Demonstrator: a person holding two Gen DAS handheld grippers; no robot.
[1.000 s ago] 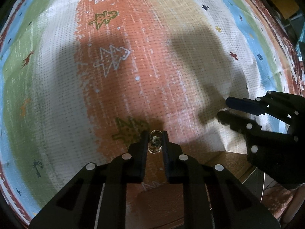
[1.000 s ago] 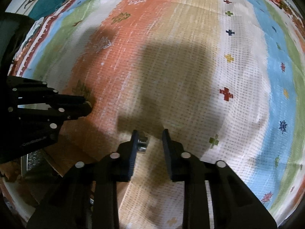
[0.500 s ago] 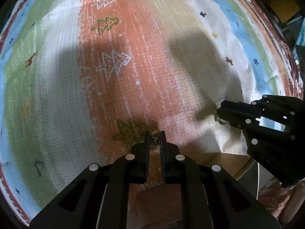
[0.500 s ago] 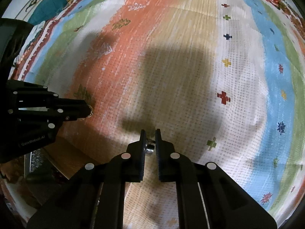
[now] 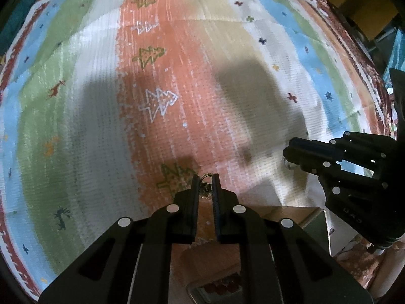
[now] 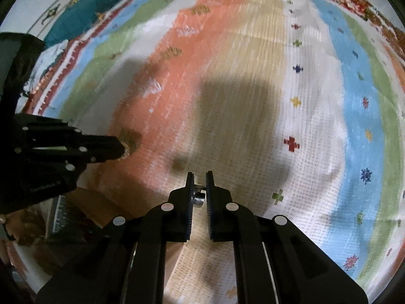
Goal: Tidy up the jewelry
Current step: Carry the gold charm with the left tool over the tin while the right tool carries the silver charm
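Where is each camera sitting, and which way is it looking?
Left wrist: sits on the left hand-held gripper, looking along its fingers at the striped cloth; its fingers pinch a gold ring; the right hand-held gripper shows at right.
Right wrist: sits on the right hand-held gripper, looking down at the same cloth; its fingers pinch a silver ring; the left hand-held gripper shows at left.
Shared: cloth, both grippers, the box at the bottom.

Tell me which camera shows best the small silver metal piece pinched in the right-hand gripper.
The right wrist view: the small silver metal piece sits close and central between the right gripper fingers. In the left wrist view that gripper is seen side-on, and only a faint glint shows at its tips.
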